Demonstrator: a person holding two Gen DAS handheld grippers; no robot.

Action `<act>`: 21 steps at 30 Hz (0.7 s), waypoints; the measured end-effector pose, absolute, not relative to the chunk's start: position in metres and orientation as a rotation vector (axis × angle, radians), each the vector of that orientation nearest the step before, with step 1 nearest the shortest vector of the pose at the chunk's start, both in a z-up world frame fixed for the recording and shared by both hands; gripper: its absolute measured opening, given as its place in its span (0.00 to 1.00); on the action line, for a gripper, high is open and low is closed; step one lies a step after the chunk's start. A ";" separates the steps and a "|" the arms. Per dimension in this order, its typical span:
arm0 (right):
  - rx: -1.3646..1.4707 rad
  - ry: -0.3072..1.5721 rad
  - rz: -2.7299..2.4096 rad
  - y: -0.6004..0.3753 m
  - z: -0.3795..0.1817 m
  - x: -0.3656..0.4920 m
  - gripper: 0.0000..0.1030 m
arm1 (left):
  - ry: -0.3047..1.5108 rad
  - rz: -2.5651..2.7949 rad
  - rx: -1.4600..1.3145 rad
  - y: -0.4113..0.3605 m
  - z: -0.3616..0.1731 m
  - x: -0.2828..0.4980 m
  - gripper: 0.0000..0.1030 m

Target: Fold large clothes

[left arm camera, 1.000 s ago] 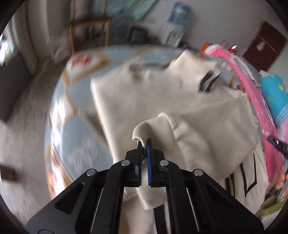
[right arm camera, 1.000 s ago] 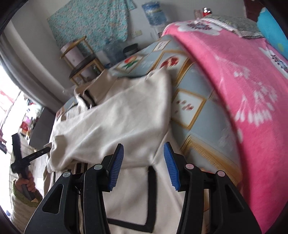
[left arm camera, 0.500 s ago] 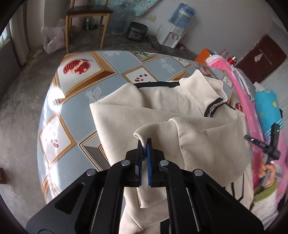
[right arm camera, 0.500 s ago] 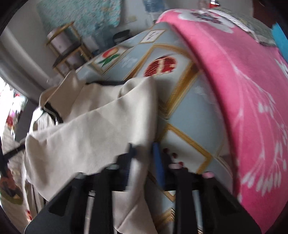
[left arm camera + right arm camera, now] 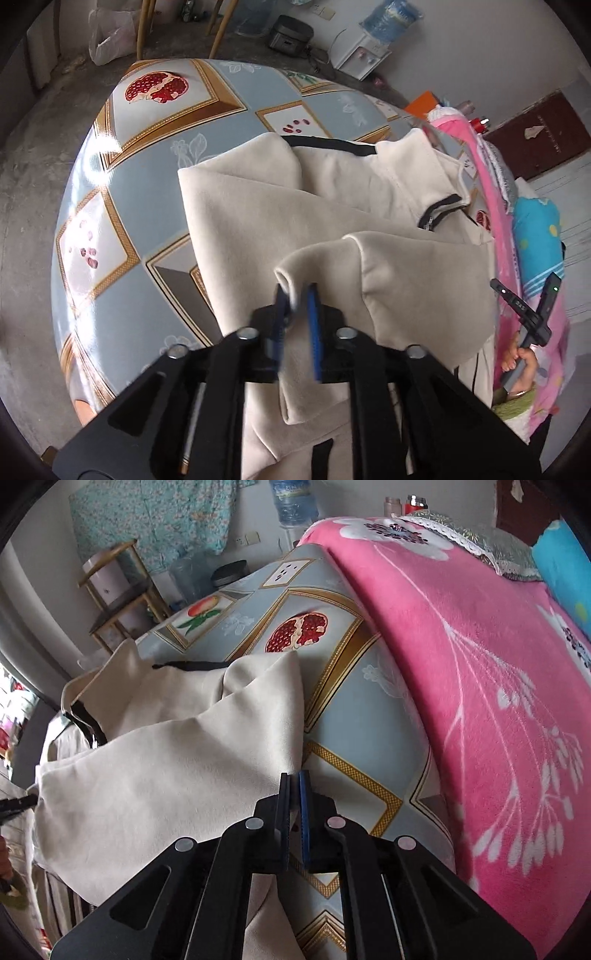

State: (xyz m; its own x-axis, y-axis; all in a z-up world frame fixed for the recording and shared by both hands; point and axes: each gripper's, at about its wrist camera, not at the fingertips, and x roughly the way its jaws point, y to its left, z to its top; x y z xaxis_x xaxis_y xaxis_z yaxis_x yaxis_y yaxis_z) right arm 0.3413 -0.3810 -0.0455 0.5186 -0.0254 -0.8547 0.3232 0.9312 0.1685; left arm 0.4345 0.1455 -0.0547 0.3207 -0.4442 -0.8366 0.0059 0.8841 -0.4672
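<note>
Left wrist view: left gripper (image 5: 297,306) opening off sleeve cuff (image 5: 295,269); right gripper (image 5: 293,794) clamped on jacket (image 5: 166,760) edge — pull taut.

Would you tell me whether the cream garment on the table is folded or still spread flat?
Partly folded: the cream garment has a sleeve layer doubled over its body, with its lower part hanging off the table.

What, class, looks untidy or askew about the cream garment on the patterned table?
The cream zip-collar top lies bunched, not flat: its sleeve cuff is folded across the body, the collar stands up, and one edge droops off the table.
</note>
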 end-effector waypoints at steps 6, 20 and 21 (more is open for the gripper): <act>0.260 1.005 -0.255 -0.382 -0.044 0.343 0.05 | 1.247 -0.279 -0.337 0.137 -0.055 0.421 0.21; 0.115 0.942 -0.209 -0.350 -0.004 0.326 0.05 | 1.230 -0.166 -0.140 0.144 -0.042 0.401 0.08; 0.103 0.934 -0.184 -0.342 0.001 0.324 0.05 | 1.192 -0.141 -0.131 0.147 -0.037 0.399 0.08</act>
State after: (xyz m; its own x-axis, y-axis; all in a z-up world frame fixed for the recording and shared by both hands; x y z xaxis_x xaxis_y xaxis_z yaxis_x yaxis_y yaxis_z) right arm 0.3243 -0.3416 0.0012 0.5802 -0.1127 -0.8067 0.2018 0.9794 0.0082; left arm 0.3989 0.1465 -0.0371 0.3628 -0.1787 -0.9146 0.0402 0.9835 -0.1762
